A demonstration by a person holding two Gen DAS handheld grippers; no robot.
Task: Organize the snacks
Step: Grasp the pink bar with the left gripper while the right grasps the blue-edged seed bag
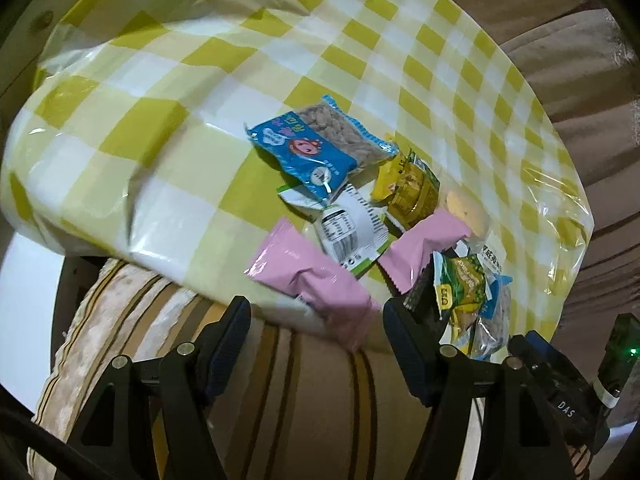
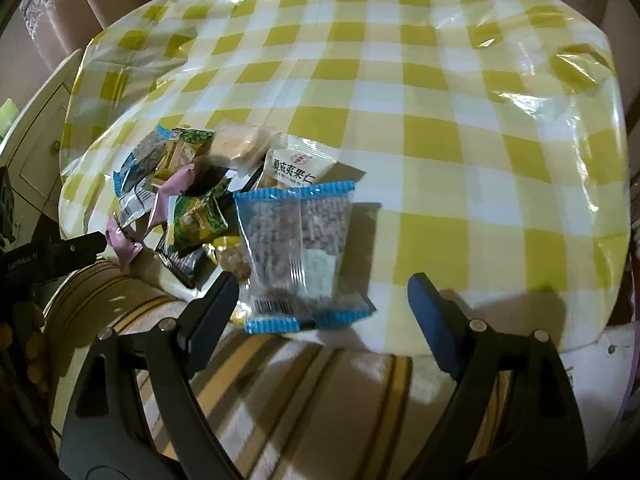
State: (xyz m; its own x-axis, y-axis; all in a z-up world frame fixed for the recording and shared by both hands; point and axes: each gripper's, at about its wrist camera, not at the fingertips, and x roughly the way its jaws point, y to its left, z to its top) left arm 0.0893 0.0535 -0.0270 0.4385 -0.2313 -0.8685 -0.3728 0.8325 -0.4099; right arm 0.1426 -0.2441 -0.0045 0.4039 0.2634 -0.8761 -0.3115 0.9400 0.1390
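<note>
Spread and empty, both my left hand-held gripper [image 1: 316,320] and right hand-held gripper [image 2: 324,296] hover at the table [image 2: 440,120] edge, where nudging the overhanging clear blue-edged snack packet [image 2: 300,256] or pink foil wrapper [image 1: 312,280] could tip them off.

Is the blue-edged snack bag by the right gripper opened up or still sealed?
Sealed. The blue-edged bag lies flat, both crimped ends intact, contents inside.
</note>
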